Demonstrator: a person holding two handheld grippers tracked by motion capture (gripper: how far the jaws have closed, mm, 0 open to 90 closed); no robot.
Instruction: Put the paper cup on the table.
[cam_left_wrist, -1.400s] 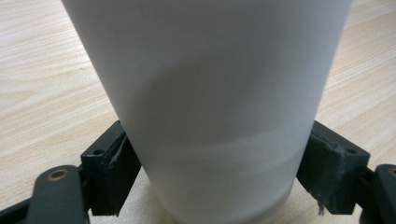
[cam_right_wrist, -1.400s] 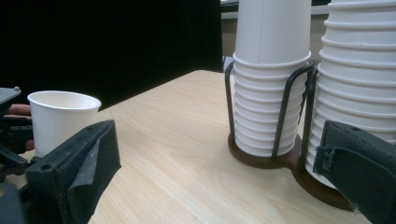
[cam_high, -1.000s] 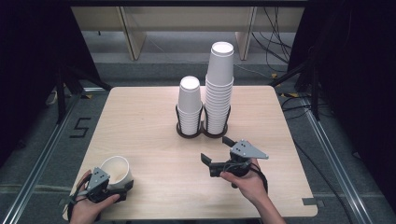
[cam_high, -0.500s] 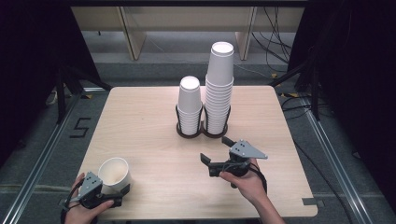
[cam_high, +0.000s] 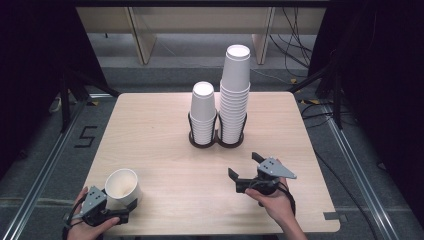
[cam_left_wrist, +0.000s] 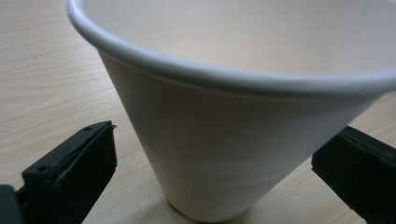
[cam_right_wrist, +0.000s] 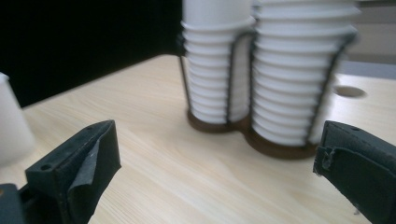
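Lower left of the high view: left gripper (cam_high: 116, 207) is standing with fingers wide, clear of the upright paper cup (cam_high: 121, 186) resting freely on the counter (cam_high: 160, 150); right gripper (cam_high: 246, 167) fingers wide, facing the cup stacks (cam_high: 220, 112).

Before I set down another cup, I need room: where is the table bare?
Bare wood lies between the single cup by the left tongs and the right tongs, and along the table's left side beside the wire holder. It is crowded at the two cup stacks.
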